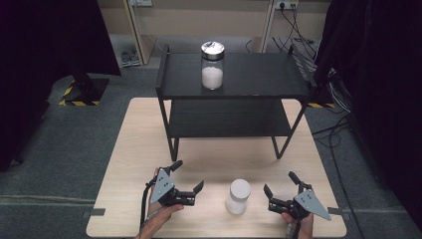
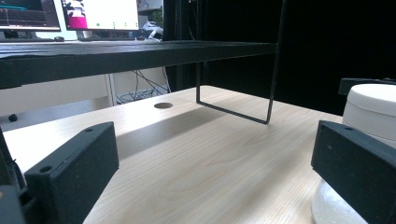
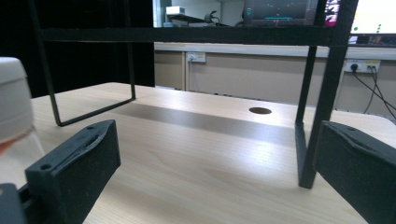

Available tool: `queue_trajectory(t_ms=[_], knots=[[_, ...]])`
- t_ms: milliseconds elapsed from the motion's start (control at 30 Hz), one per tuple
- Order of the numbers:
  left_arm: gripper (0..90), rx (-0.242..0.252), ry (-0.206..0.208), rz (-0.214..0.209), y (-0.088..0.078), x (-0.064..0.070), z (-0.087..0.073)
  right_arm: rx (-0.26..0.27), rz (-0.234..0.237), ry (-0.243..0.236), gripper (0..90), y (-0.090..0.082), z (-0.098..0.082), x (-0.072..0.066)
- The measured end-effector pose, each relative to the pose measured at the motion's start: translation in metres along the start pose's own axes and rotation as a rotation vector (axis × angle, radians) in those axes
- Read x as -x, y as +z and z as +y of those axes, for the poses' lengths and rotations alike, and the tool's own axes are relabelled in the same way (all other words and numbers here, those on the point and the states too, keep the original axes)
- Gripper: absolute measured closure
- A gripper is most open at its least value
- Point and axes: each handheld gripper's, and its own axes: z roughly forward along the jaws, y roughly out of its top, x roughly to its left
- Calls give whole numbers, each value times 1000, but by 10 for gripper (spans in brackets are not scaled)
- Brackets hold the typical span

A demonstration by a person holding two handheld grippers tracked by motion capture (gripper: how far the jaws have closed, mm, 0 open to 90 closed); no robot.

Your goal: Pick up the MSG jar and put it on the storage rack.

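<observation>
A white lidded jar stands on the wooden table near its front edge, between my two grippers. My left gripper rests to the jar's left, open and empty, with its jaws pointing right. In the left gripper view the white jar sits just behind the right jaw. My right gripper is to the jar's right, open and empty. In the right gripper view the white jar shows at the left edge. A clear glass jar with a metal lid and white powder stands on the black shelf's top.
A black two-tier metal shelf stands on the far half of the table, its legs close ahead of my right gripper. Dark curtains flank the area, and cables lie on the floor at the right.
</observation>
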Motion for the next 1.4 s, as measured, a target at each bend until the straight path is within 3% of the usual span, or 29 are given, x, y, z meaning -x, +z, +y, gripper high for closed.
queue_trajectory(t_ms=[633,1067,1400], knots=[[2,8,-6,9,-1,-2,0,-1,126,-24,9,-21,5,-17],[2,5,-21,17,0,-4,-2,1,225,-37,44,-18,8,-25],[1,1,-20,14,1,-3,-2,-31,281,-50,93,-4,8,-31]])
